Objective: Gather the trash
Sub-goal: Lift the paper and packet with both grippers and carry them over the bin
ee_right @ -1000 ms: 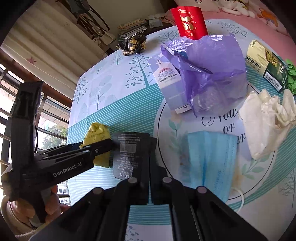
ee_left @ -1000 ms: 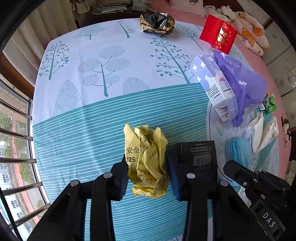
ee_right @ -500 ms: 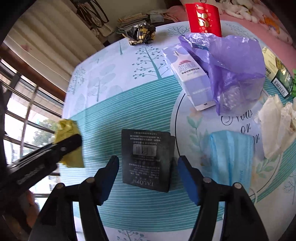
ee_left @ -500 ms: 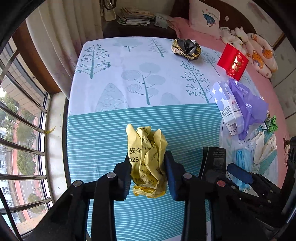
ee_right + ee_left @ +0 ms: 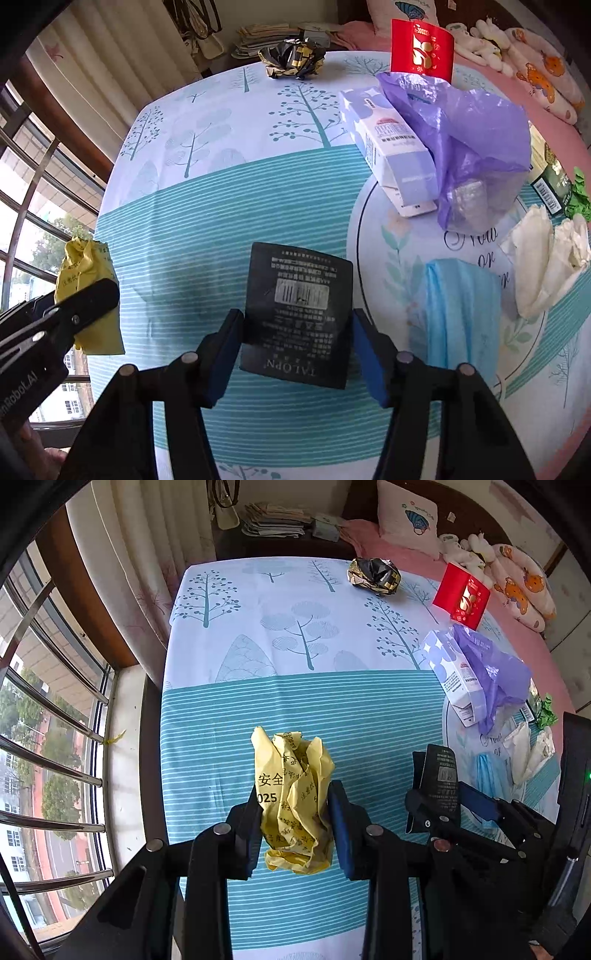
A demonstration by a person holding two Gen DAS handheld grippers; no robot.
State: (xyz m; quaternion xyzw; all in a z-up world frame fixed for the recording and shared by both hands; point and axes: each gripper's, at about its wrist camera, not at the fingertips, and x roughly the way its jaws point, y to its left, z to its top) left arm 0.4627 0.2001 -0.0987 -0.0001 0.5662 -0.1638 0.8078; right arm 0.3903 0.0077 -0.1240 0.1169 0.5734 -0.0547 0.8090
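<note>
Left wrist view: your left gripper (image 5: 295,827) pinches the crumpled yellow paper (image 5: 293,805), lifted above the striped tablecloth (image 5: 332,701).

Right wrist view: your right gripper (image 5: 297,354) has just been closing, and its blue pads (image 5: 221,363) sit just beside the black packet (image 5: 299,314) that lies flat between them; you cannot tell whether they press it. Nearby lie a purple bag (image 5: 461,147) and a blue mask (image 5: 461,314).

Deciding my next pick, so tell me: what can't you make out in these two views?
- Green box, right wrist view: half behind the purple bag.
- Mask, left wrist view: lower part hidden by the right gripper.
- Whether the right fingers press the black packet: unclear in both views.
- No bin in either view.
</note>
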